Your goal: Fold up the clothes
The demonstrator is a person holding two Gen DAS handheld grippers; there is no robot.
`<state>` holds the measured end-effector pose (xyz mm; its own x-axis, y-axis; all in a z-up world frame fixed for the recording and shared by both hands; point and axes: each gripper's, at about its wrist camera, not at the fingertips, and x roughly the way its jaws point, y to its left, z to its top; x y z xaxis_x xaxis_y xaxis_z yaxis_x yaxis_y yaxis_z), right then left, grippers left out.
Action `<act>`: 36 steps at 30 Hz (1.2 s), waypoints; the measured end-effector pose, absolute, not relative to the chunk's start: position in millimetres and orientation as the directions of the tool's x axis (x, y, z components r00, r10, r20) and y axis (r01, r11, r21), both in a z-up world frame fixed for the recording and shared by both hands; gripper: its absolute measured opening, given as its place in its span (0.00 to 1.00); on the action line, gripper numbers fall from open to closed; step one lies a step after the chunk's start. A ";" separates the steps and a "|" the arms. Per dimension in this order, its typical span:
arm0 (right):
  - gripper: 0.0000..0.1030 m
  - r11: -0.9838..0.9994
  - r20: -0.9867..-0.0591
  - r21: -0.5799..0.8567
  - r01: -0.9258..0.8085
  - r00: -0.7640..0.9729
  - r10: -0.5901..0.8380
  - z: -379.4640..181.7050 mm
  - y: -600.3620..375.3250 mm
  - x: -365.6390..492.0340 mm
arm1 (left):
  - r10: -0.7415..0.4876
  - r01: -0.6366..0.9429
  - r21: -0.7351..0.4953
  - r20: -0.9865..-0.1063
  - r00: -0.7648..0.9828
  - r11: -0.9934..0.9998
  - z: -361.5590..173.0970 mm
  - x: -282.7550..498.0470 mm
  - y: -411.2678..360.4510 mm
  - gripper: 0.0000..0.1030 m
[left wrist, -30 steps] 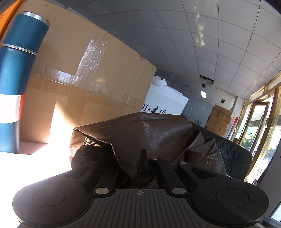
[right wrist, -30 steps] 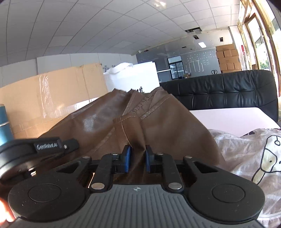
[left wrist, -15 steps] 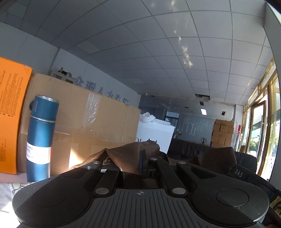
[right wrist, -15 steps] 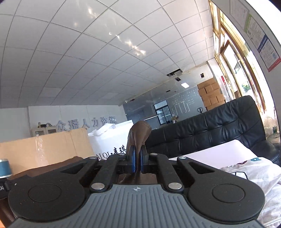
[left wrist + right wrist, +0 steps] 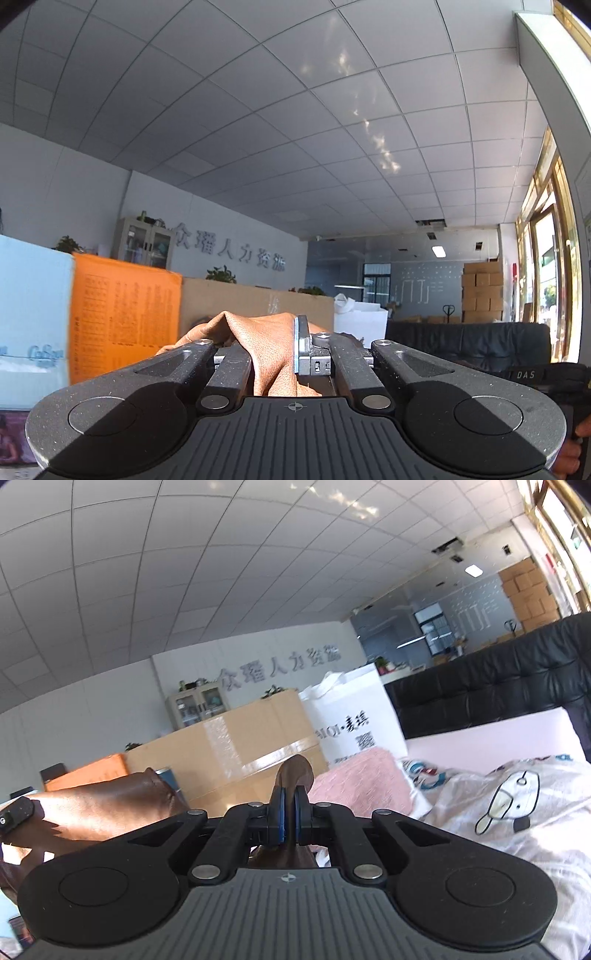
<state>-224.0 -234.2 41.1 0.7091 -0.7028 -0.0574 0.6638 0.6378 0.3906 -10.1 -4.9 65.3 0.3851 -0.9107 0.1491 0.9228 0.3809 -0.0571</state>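
Observation:
A brown leather garment (image 5: 271, 347) is pinched at an edge by my left gripper (image 5: 284, 345), which is shut on it and held high, facing the ceiling. The same brown garment (image 5: 293, 771) pokes up between the blue pads of my right gripper (image 5: 290, 814), also shut on it. More of the brown leather (image 5: 96, 812) hangs at the left of the right wrist view. Most of the garment is hidden below both grippers.
A pink towel (image 5: 360, 782) and a white printed garment (image 5: 509, 805) lie on the pink-white table (image 5: 491, 738). A cardboard box (image 5: 236, 746), a white bag (image 5: 354, 716), an orange box (image 5: 122, 314) and a black sofa (image 5: 480, 686) stand behind.
Both grippers have lifted the brown garment off the table. The views swung up toward the ceiling, and the garment now hangs below them.

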 end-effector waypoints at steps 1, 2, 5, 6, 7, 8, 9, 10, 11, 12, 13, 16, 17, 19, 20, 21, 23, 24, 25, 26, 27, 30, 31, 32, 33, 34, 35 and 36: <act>0.05 0.640 -0.078 0.402 0.654 0.721 -0.688 39.7 -231.5 -227.1 | -0.908 0.919 -0.044 0.138 0.395 0.392 64.8 -12.8 10.6 0.00; 0.05 0.639 -0.097 0.414 0.648 0.730 -0.677 37.4 -229.6 -229.2 | -0.906 0.914 -0.031 0.128 0.404 0.404 64.2 -15.5 26.0 0.00; 0.05 0.614 -0.151 0.396 0.683 0.708 -0.690 30.6 -227.1 -232.2 | -0.913 0.916 -0.005 0.073 0.400 0.401 54.3 -26.2 72.3 0.00; 0.05 0.600 -0.167 0.385 0.702 0.692 -0.702 27.7 -228.3 -232.3 | -0.924 0.926 -0.005 0.055 0.378 0.378 49.4 -29.2 84.6 0.00; 0.05 0.585 -0.184 0.373 0.720 0.675 -0.714 24.8 -229.4 -232.5 | -0.935 0.936 -0.010 0.029 0.353 0.353 43.3 -32.4 95.4 0.00; 0.05 0.570 -0.200 0.361 0.738 0.658 -0.726 21.9 -230.6 -232.6 | -0.945 0.945 -0.015 0.005 0.326 0.326 37.4 -35.4 105.7 0.00; 0.05 0.555 -0.215 0.348 0.755 0.641 -0.737 19.0 -231.7 -232.7 | -0.957 0.957 -0.009 -0.016 0.290 0.290 32.3 -38.1 112.4 0.00; 0.05 0.537 -0.231 0.345 0.770 0.624 -0.746 16.2 -235.5 -233.3 | -0.967 0.967 -0.004 -0.037 0.253 0.253 27.3 -40.6 118.8 0.00; 0.05 0.516 -0.247 0.350 0.782 0.608 -0.754 13.3 -241.4 -234.2 | -0.974 0.976 -0.003 -0.063 0.216 0.216 22.9 -42.0 122.6 0.00; 0.05 0.497 -0.266 0.354 0.792 0.595 -0.758 10.5 -247.6 -234.6 | -0.978 0.983 -0.012 -0.100 0.182 0.184 19.0 -40.5 121.2 0.00; 0.05 0.483 -0.286 0.352 0.802 0.583 -0.760 8.0 -252.2 -233.9 | -0.979 0.988 -0.021 -0.140 0.147 0.152 14.8 -38.8 119.9 0.01; 0.06 0.475 -0.311 0.335 0.814 0.571 -0.760 3.5 -252.5 -232.1 | -0.960 0.997 -0.038 -0.275 0.052 0.065 -1.5 -32.6 116.9 0.02; 0.08 0.474 -0.317 0.329 0.817 0.568 -0.759 2.2 -252.0 -231.7 | -0.954 0.998 -0.041 -0.297 0.027 0.041 -2.5 -32.0 116.0 0.03; 0.09 0.472 -0.330 0.318 0.822 0.563 -0.758 -0.4 -251.1 -230.7 | -0.941 0.999 -0.046 -0.337 -0.021 -0.006 -5.1 -30.9 114.8 0.13; 0.12 0.472 -0.336 0.313 0.824 0.560 -0.757 -1.7 -250.7 -230.3 | -0.941 0.999 -0.030 -0.338 -0.024 -0.015 -8.7 -31.9 119.0 0.16; 0.15 0.470 -0.342 0.315 0.824 0.561 -0.754 -2.8 -250.9 -230.3 | -0.943 1.000 -0.024 -0.333 -0.010 -0.002 -6.0 -33.0 125.3 0.30; 0.36 0.466 -0.352 0.336 0.818 0.568 -0.744 -4.1 -251.9 -232.9 | -0.946 1.000 -0.013 -0.322 0.019 0.024 -0.6 -35.3 137.8 0.51; 0.42 0.467 -0.359 0.352 0.811 0.578 -0.733 -4.8 -253.5 -234.6 | -0.948 0.999 -0.008 -0.317 0.033 0.037 2.1 -36.4 144.1 0.58; 0.48 0.470 -0.367 0.373 0.800 0.592 -0.717 -5.4 -255.8 -236.4 | -0.949 0.999 -0.002 -0.311 0.047 0.051 4.8 -37.6 150.4 0.58; 0.51 0.472 -0.374 0.393 0.789 0.607 -0.701 -6.1 -258.0 -238.2 | -0.950 0.998 0.003 -0.305 0.061 0.064 7.5 -38.7 156.7 0.58; 0.52 0.476 -0.383 0.414 0.776 0.623 -0.682 -6.5 -260.8 -239.8 | -0.951 0.997 0.008 -0.300 0.076 0.077 10.3 -39.8 163.0 0.58; 0.58 0.491 -0.401 0.453 0.744 0.662 -0.633 -7.7 -268.2 -241.3 | -0.952 0.988 0.022 -0.268 0.150 0.150 21.0 -44.8 182.5 0.61; 0.60 0.498 -0.404 0.455 0.738 0.670 -0.623 -8.2 -269.8 -240.6 | -0.949 0.981 0.024 -0.249 0.192 0.192 25.9 -47.4 189.4 0.63; 0.63 0.506 -0.408 0.452 0.734 0.675 -0.615 -8.6 -270.9 -239.4 | -0.945 0.972 0.025 -0.229 0.234 0.235 31.2 -50.1 196.5 0.63; 0.64 0.514 -0.410 0.449 0.731 0.680 -0.608 -9.1 -271.9 -238.2 | -0.941 0.961 0.020 -0.199 0.275 0.277 38.8 -53.9 204.9 0.66; 0.65 0.523 -0.413 0.446 0.726 0.686 -0.599 -9.6 -272.8 -236.8 | -0.934 0.948 0.014 -0.169 0.315 0.318 46.7 -57.6 213.1 0.73; 0.66 0.532 -0.416 0.445 0.720 0.692 -0.590 -9.9 -273.7 -235.5 | -0.922 0.933 0.008 -0.147 0.358 0.360 56.6 -60.4 219.0 0.77; 0.66 0.542 -0.418 0.447 0.712 0.702 -0.577 -10.2 -274.7 -234.2 | -0.902 0.912 0.019 -0.145 0.408 0.409 67.7 -61.8 220.6 0.82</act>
